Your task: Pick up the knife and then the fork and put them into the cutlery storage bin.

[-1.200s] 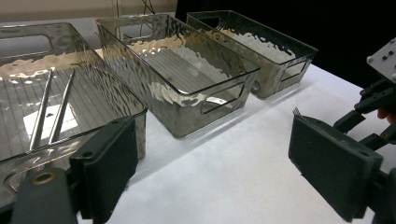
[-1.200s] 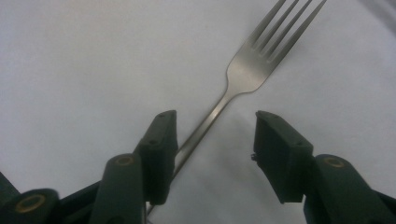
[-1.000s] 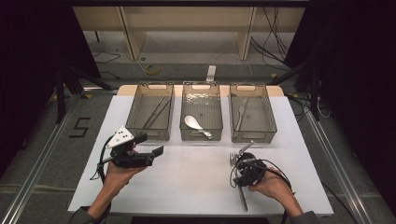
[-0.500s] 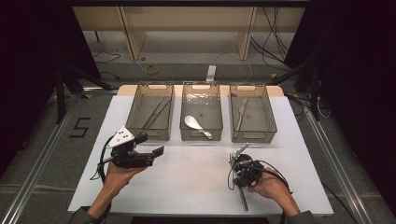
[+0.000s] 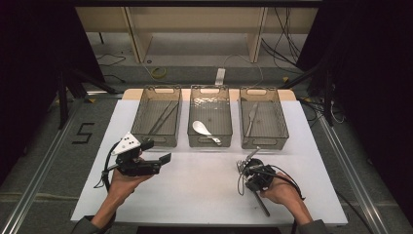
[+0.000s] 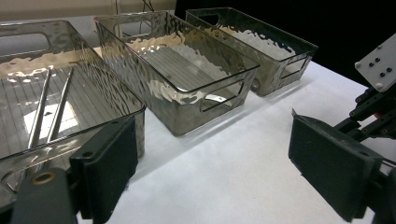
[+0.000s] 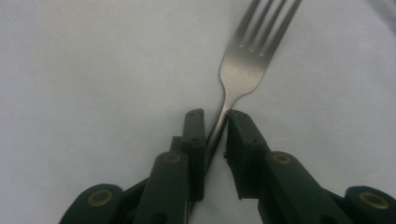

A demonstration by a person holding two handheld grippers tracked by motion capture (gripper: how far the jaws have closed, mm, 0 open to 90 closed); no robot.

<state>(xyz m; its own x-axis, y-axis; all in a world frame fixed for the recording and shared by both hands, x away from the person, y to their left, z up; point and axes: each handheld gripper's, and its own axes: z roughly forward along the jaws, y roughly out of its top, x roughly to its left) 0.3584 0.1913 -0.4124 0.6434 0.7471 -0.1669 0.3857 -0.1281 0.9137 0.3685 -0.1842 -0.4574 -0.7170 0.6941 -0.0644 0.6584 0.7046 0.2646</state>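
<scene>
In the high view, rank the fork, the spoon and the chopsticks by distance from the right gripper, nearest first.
1. fork: between the right gripper jaws, on the table.
2. spoon: in the middle bin.
3. chopsticks: in the left bin, farthest.

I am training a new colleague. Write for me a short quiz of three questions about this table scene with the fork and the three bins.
1. True or false: the right gripper has a fork handle between its jaws.
2. Which bin holds the spoon? A) left bin B) middle bin C) right bin
3. Fill in: the left gripper has its jaws ____ with nothing between them.

Key
1. True. The jaws have just been closing around the handle, with the fork lying on the white table.
2. B.
3. Open.
</scene>
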